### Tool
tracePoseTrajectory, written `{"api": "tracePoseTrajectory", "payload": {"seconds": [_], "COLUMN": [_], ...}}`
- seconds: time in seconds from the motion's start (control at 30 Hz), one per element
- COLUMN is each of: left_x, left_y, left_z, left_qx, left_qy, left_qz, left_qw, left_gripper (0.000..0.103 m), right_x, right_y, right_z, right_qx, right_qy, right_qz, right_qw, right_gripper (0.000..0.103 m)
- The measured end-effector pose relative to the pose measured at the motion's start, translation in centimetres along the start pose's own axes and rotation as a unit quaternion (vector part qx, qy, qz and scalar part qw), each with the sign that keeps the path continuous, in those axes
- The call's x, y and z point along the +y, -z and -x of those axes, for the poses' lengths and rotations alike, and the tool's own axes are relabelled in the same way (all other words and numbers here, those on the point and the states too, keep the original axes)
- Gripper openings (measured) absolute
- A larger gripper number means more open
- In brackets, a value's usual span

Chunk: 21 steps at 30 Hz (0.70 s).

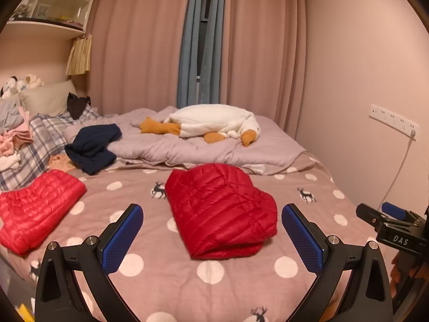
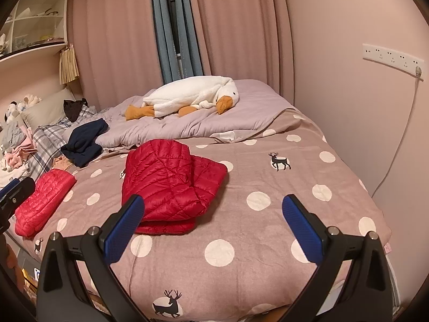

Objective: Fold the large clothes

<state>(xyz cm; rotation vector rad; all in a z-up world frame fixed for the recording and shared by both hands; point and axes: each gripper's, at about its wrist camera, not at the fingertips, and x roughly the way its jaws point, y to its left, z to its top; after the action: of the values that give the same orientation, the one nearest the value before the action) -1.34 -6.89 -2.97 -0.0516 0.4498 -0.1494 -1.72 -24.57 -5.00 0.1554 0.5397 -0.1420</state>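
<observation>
A red puffer jacket [image 1: 222, 212] lies folded into a bundle on the pink polka-dot bedspread [image 1: 214, 281]; it also shows in the right wrist view [image 2: 169, 182]. A second folded red puffer garment [image 1: 34, 209] lies at the left bed edge, also in the right wrist view [image 2: 43, 201]. My left gripper [image 1: 211, 230] is open and empty, hovering just in front of the folded jacket. My right gripper [image 2: 211, 214] is open and empty, to the right of the jacket above bare bedspread. Part of the right gripper shows in the left wrist view [image 1: 394, 228].
A navy garment [image 1: 93, 147] lies behind the jackets beside a grey duvet [image 1: 187, 147] with a white goose plush [image 1: 214, 123] on it. Mixed clothes [image 1: 16, 136] and pillows pile at the left. A wall with a socket strip [image 2: 394, 59] runs along the right.
</observation>
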Motion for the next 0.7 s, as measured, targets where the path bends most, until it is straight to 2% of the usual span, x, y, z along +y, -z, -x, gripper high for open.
{"api": "tracePoseTrajectory", "payload": {"seconds": [0.7], "left_x": [0.18], "left_y": [0.27], "left_z": [0.18], "left_qx": [0.006], "left_qy": [0.001], "left_qz": [-0.002], "left_qw": [1.0000], "left_gripper": [0.102], "right_x": [0.27], "right_y": [0.32], "right_z": [0.52], "right_qx": [0.006], "right_qy": [-0.006], "right_qz": [-0.002], "right_qw": [1.000], "right_gripper": [0.103]}}
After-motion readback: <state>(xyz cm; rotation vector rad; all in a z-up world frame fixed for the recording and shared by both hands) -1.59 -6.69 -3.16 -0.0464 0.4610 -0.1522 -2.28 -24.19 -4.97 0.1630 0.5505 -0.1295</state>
